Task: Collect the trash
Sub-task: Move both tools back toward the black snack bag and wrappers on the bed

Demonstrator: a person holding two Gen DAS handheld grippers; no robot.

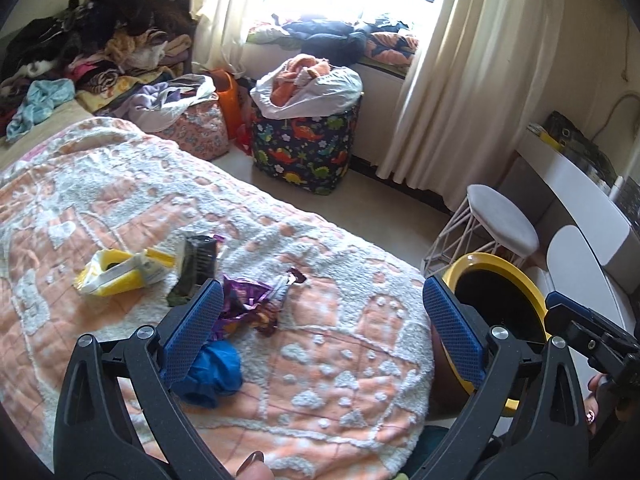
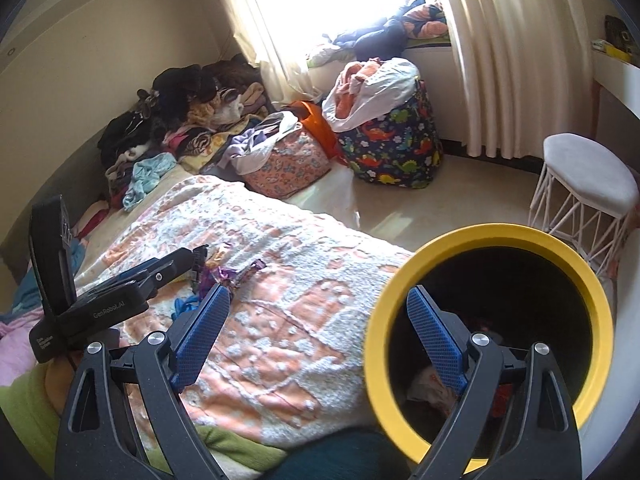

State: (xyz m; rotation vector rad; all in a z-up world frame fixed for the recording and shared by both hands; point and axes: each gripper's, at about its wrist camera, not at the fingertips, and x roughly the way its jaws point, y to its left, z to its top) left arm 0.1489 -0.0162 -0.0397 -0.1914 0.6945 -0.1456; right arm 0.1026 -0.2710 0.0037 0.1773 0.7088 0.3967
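Trash lies on the orange-and-white blanket (image 1: 340, 360): a yellow wipes pack (image 1: 120, 272), a black comb-like item (image 1: 200, 260), a crumpled purple wrapper (image 1: 252, 304) and a blue crumpled piece (image 1: 218, 372). My left gripper (image 1: 322, 286) hovers open above the blanket, its left finger just over the purple wrapper and the blue piece, holding nothing. A yellow-rimmed black bin (image 2: 496, 236) stands at the bed's right side with some scraps (image 2: 428, 384) inside. My right gripper (image 2: 318, 291) is open and empty, its right finger over the bin's mouth.
A dinosaur-print hamper (image 1: 308, 148) and a floral bag (image 1: 196, 128) full of clothes stand on the floor by the window. Clothes are heaped at the bed's far end (image 1: 80, 52). A white wire stool (image 2: 588, 176) and a white desk (image 1: 580, 192) are beside the bin.
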